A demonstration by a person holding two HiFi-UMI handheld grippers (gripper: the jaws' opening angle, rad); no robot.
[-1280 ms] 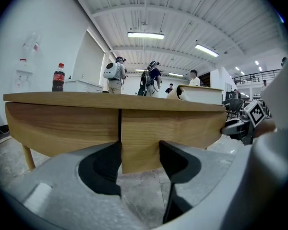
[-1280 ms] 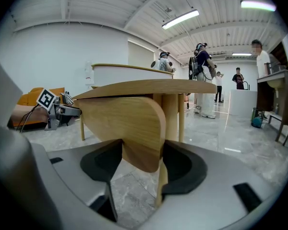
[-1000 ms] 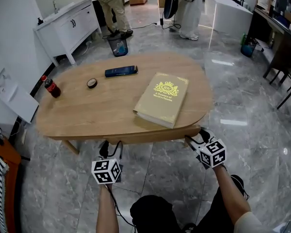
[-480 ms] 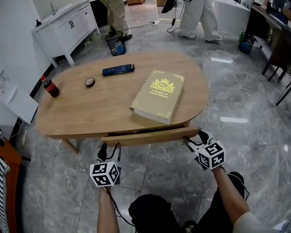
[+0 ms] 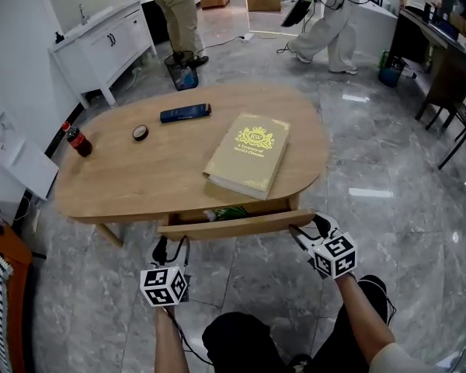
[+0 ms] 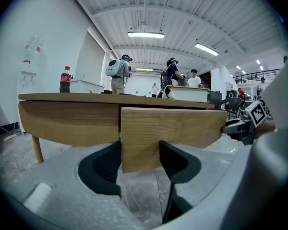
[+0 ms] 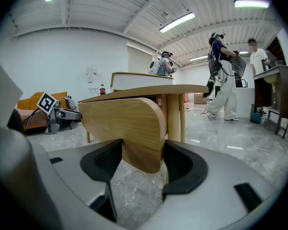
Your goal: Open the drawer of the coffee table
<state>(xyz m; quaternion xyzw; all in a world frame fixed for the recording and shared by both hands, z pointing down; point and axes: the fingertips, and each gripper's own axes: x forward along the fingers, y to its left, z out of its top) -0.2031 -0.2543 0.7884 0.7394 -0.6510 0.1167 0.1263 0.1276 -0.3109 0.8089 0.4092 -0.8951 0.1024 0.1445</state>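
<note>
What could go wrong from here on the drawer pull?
1. The left gripper and right gripper clamp opposite ends of the drawer front; an uneven pull would probably skew the drawer and jam it.
2. Both grippers pinch only the panel's lower edge, so a grip may slip off.
3. A jerk could topple the upright bottle on the coffee table.

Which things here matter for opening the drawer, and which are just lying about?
Job: coffee table, drawer front, left gripper and right gripper gripping it.
Lying about: book, cola bottle, dark blue case, small round tin.
</note>
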